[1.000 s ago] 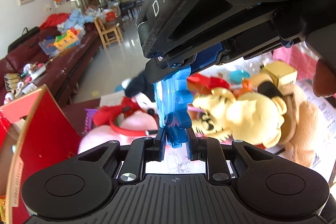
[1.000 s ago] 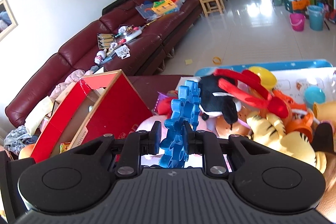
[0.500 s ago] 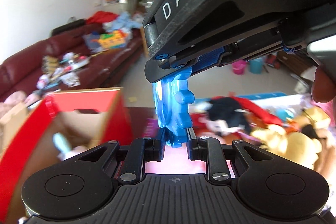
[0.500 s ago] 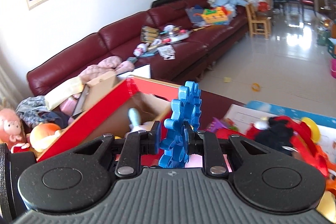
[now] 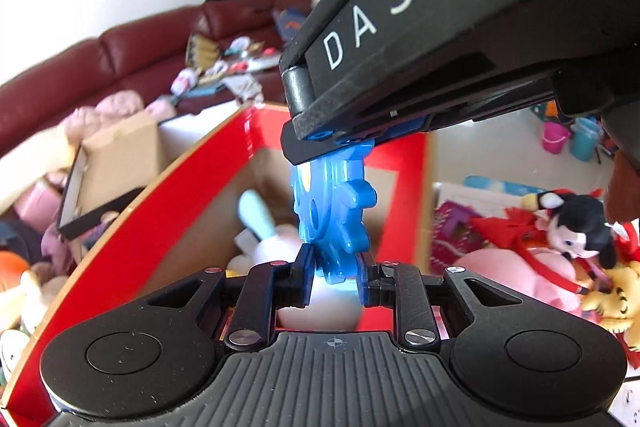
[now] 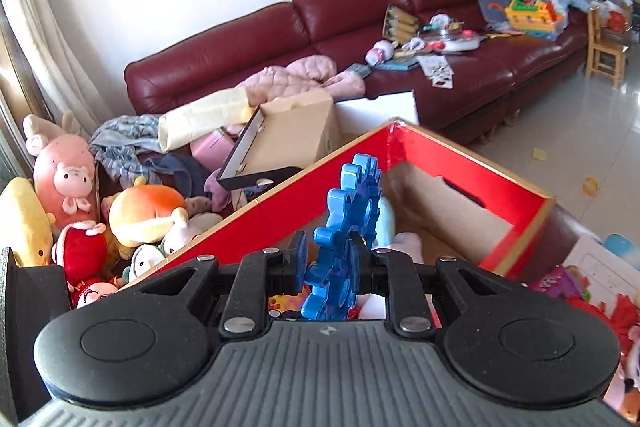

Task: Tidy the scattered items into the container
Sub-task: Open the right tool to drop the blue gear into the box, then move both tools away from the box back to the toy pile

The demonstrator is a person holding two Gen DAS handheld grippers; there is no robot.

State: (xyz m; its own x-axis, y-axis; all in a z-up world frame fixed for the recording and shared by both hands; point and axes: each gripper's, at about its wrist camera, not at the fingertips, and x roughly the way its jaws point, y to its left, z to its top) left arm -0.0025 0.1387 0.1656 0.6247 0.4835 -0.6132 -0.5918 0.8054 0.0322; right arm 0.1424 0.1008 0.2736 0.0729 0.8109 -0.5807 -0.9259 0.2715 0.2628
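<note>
Both tongs, left [image 5: 335, 281] and right [image 6: 334, 263], pinch one blue gear [image 5: 334, 211] above the red box [image 6: 516, 251].

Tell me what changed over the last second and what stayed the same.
Both grippers carried the blue gear away from the toy pile, leftward to above the open red box. The jaws of the left gripper and right gripper have started to spread, loosening their hold. The gear stays between both grippers, not yet dropped.

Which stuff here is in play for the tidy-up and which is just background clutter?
In play:
- blue gear toy, gripped by right gripper and left gripper
- red box
- scattered plush: Mickey doll, tiger toy

Background:
- maroon sofa
- cardboard box
- pink pig plush
- wooden chair
</note>
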